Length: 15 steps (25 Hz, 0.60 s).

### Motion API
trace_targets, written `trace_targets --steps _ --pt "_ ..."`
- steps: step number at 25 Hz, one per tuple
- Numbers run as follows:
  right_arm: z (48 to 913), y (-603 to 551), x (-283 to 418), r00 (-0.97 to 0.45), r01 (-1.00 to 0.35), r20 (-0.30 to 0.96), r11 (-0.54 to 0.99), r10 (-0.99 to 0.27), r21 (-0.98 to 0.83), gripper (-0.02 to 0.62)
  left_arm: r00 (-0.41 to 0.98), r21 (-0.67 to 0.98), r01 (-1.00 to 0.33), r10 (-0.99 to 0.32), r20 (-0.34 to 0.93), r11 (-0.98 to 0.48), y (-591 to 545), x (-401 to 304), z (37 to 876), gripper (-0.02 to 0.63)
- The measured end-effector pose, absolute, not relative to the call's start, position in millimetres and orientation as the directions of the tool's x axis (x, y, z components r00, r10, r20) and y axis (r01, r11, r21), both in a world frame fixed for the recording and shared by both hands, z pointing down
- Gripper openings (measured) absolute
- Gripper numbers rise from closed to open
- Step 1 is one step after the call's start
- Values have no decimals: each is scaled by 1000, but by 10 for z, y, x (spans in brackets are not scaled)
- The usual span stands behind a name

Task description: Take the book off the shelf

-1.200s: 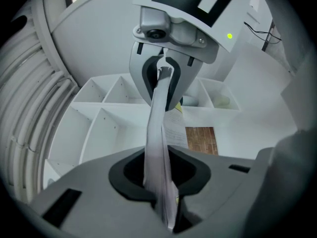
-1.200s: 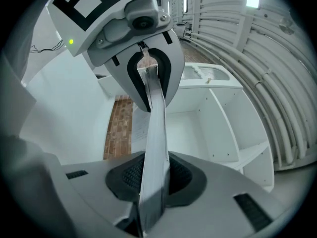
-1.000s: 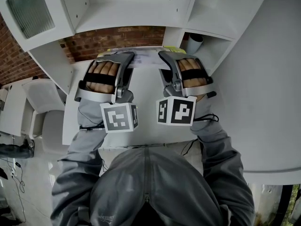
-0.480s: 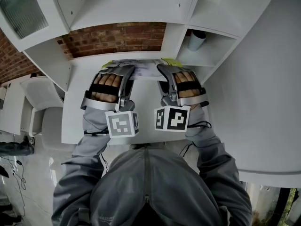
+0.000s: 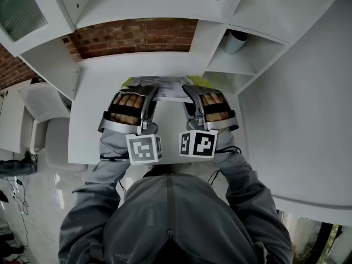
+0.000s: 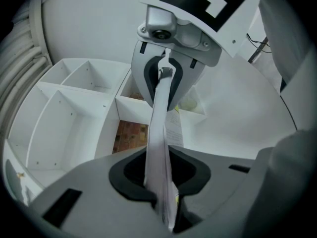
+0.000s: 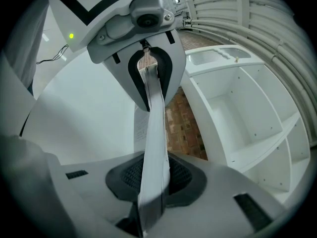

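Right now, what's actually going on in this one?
A person holds a thin book between two handheld grippers. The left gripper is clamped on its left edge and the right gripper on its right edge. The book is clear of the white shelf unit and hangs low over the white desk in front of it. Whether it touches the desk cannot be told.

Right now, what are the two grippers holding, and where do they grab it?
A book, pinched along its near edge: the left gripper clamps it toward the left end, the right gripper toward the right end.
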State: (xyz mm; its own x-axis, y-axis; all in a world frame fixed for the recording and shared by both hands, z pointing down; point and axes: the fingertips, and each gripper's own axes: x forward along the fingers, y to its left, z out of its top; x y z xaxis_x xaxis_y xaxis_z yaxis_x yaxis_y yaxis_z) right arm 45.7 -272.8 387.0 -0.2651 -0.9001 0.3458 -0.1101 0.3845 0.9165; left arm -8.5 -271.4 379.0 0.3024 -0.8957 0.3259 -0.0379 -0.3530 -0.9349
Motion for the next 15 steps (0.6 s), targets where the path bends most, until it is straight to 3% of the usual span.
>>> trace_targets --steps 15 --pt "4843 -2604 344 -260 -127 494 536 -830 835 83 287 -861 -25 -829 480 -507 -2619 -197 4753 80"
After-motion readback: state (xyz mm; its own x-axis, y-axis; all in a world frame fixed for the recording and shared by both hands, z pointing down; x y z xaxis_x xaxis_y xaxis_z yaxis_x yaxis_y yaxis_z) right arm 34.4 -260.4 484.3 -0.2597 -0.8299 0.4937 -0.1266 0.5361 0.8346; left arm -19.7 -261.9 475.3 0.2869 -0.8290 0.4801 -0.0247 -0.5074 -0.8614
